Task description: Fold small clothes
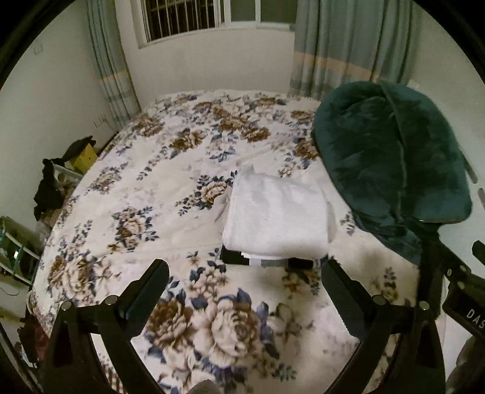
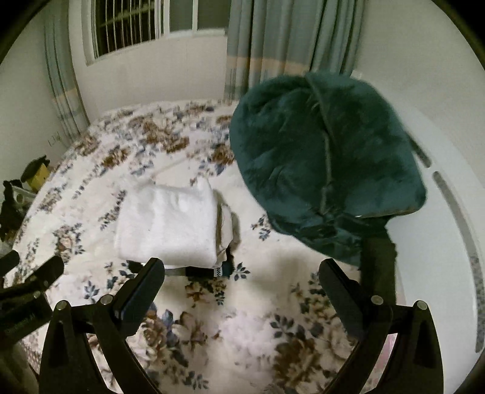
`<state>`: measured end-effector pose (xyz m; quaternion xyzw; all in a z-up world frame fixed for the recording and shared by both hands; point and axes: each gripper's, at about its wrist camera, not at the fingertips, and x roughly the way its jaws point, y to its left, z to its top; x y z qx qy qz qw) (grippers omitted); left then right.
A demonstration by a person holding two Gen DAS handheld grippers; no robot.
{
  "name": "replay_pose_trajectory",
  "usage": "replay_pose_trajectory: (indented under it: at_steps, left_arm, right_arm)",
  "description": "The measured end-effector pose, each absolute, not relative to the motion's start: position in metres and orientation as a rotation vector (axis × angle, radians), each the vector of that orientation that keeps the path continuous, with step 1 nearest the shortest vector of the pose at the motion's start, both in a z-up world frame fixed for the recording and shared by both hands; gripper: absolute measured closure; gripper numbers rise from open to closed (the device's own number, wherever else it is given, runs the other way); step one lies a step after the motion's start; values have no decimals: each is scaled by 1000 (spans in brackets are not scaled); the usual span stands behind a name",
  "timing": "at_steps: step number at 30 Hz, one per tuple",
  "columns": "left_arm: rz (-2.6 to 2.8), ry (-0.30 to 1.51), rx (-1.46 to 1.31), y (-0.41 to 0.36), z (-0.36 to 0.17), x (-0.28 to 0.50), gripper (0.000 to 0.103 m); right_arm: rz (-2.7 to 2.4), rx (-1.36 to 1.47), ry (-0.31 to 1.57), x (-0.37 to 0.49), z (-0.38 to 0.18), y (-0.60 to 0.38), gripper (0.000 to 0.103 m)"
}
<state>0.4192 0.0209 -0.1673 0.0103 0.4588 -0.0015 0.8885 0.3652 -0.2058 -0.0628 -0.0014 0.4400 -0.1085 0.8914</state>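
A folded white garment (image 1: 279, 212) lies on top of a small stack of folded clothes on the flowered bedspread (image 1: 157, 169); dark folded layers (image 1: 263, 260) show under its near edge. It also shows in the right wrist view (image 2: 169, 224). A dark green fleecy garment (image 1: 391, 160) hangs in the air at the right, draped over a black support; it also shows in the right wrist view (image 2: 327, 160). My left gripper (image 1: 245, 288) is open and empty, just in front of the stack. My right gripper (image 2: 242, 288) is open and empty, with the stack ahead to its left.
The bed fills most of both views. Clutter with a yellow box (image 1: 81, 157) and dark cloth stands by the wall left of the bed. Curtains (image 1: 351, 42) and a barred window (image 1: 182, 18) are behind. A white headboard (image 2: 448, 212) runs along the right.
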Motion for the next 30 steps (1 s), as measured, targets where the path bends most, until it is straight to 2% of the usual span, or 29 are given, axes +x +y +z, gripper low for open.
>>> replay_pose_trajectory:
  at_steps: [9,16,23,30]
  left_arm:
    - [-23,847,19,17,-57,328,1]
    - [-24,776,19,18,-14,275,1]
    - [-20,754,-4,25,2,239,1]
    - [12,717,-9,29,12,217,0]
  right_arm:
    - [-199,22,777,240,70,-194,0]
    - [-194,-4,657,160,146,-182,0]
    - [-182,-9,609,107,183,-178,0]
    - [-170,-6,592,88,194,-180,0]
